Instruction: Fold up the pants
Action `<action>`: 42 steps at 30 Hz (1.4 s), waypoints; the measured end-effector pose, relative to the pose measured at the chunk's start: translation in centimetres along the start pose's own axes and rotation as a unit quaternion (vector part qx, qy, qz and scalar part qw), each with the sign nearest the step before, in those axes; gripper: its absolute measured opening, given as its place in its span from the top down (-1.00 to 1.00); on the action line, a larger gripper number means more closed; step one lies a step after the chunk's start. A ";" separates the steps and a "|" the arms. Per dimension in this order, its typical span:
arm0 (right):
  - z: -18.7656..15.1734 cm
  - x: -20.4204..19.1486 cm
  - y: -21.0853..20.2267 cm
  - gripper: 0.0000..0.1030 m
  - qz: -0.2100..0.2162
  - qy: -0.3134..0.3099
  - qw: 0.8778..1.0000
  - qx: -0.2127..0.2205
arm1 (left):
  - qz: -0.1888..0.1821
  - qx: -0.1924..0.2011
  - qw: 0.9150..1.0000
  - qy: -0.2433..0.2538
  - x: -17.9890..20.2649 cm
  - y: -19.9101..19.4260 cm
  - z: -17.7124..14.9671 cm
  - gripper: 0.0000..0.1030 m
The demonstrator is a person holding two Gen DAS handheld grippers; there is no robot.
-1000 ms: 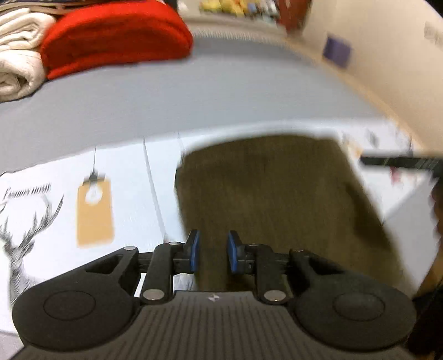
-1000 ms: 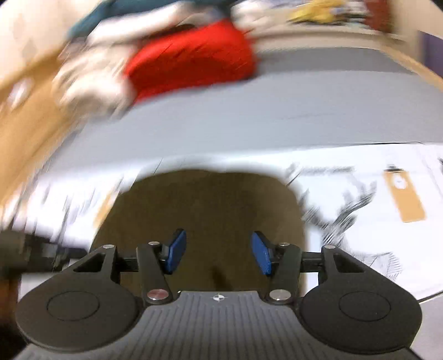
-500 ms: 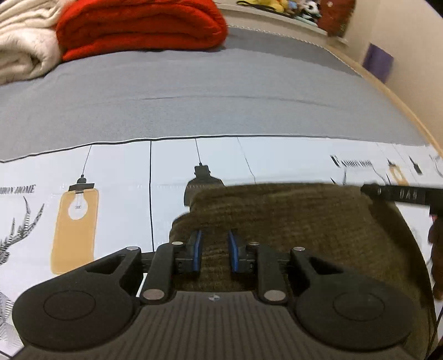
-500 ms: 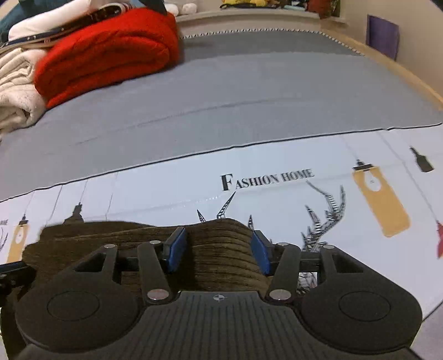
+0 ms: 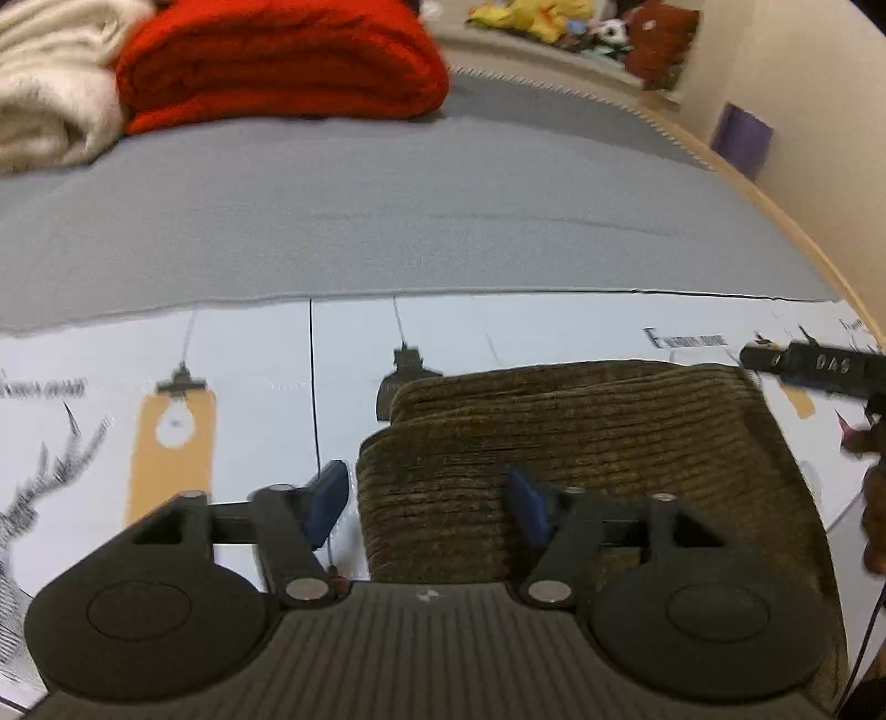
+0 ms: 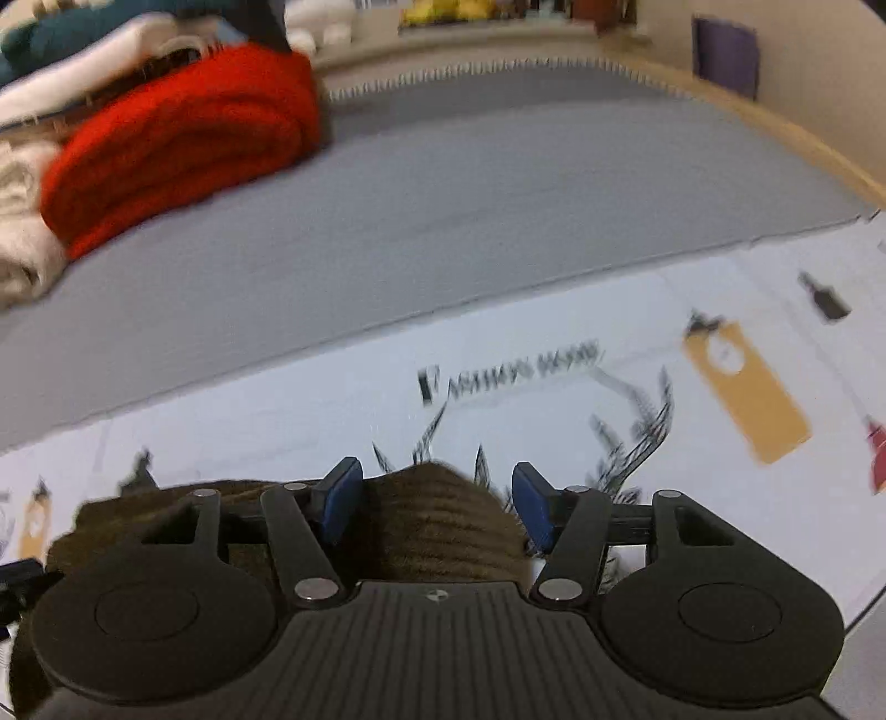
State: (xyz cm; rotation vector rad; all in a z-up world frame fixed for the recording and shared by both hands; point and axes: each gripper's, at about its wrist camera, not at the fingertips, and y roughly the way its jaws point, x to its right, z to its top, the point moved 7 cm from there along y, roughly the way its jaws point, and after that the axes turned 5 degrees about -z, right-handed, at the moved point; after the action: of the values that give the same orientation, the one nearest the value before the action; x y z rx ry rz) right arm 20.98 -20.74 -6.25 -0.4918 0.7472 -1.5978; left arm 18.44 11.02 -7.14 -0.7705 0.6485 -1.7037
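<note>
Your left gripper (image 5: 423,507) is spread wide, gripping nothing, its fingers straddling the left edge of the folded brown corduroy pants (image 5: 581,443). Your right gripper (image 6: 437,507) is likewise wide, empty, over the pants' right end. Pants lie on the printed white cloth (image 5: 249,354); grey mat (image 5: 387,221) beyond.

bedroom: grey bed (image 5: 387,221), folded blankets (image 5: 277,61), plush toys (image 5: 531,22).
</note>
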 end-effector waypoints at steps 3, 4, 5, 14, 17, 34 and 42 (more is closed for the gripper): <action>0.2 0.0 -2.9 -0.17 0.007 -0.044 0.998 0.035 | -0.011 0.010 0.999 0.030 0.4 -1.8 -0.4 -0.30; -0.2 0.0 -3.7 -0.17 0.014 -0.060 0.997 0.038 | -0.014 0.010 0.999 0.038 0.4 -2.1 -0.6 -0.26; -0.6 0.0 -4.2 -0.17 0.021 -0.070 0.997 0.033 | -0.019 0.006 0.999 0.046 0.5 -2.3 -1.0 0.01; -3.8 1.3 -5.9 -0.17 0.014 -0.098 0.995 -0.030 | -0.015 -0.033 0.999 0.032 -0.5 -2.8 -3.8 0.59; -4.1 0.9 -8.2 -0.16 0.042 -0.110 0.993 -0.016 | -0.027 -0.020 0.998 0.055 0.9 -4.4 -3.8 0.59; -5.6 -0.8 -22.6 -0.98 0.066 -0.150 0.978 0.127 | 0.085 0.117 0.989 0.042 3.6 -19.0 -2.9 -0.93; -10.9 0.2 -21.5 -0.95 0.079 -0.124 0.988 0.056 | 0.038 0.097 0.992 -0.075 6.9 -18.0 -10.2 -0.99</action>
State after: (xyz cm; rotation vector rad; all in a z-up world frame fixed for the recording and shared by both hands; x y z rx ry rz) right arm -1.73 -17.89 1.34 -0.5249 0.4932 -1.3910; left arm -1.70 9.13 1.09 -0.7188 0.3979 -1.5959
